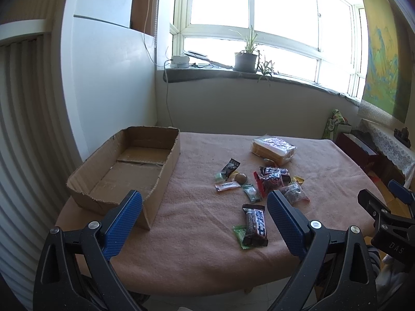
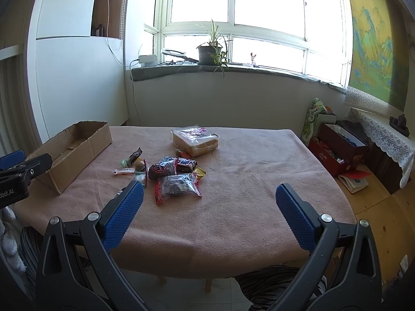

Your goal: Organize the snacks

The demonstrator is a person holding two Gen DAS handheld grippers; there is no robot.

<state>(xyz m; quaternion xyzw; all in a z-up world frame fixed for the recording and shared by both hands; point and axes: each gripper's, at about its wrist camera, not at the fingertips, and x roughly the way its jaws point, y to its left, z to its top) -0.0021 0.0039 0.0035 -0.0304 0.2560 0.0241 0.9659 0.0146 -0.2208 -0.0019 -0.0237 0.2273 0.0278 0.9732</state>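
1. Snacks [image 2: 168, 173] lie loose mid-bench [image 2: 246, 207], at 11 o'clock from the right gripper [image 2: 209, 197], whose fingers are spread and hold nothing.
2. Left gripper [image 1: 205, 207] is likewise released; chocolate bar [image 1: 255, 224] sits nearest, just by its right finger.
3. Box [image 1: 124, 165], at 10 o'clock, is bare: pinch one wrapper by its middle, lift clear, drop inside.

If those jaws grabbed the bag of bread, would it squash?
Probably. The bread looks like soft slices in thin clear plastic, so it would likely dent. The glossy wrap may slip. It seems light for its bulk and lies flat, so rolling is unlikely.
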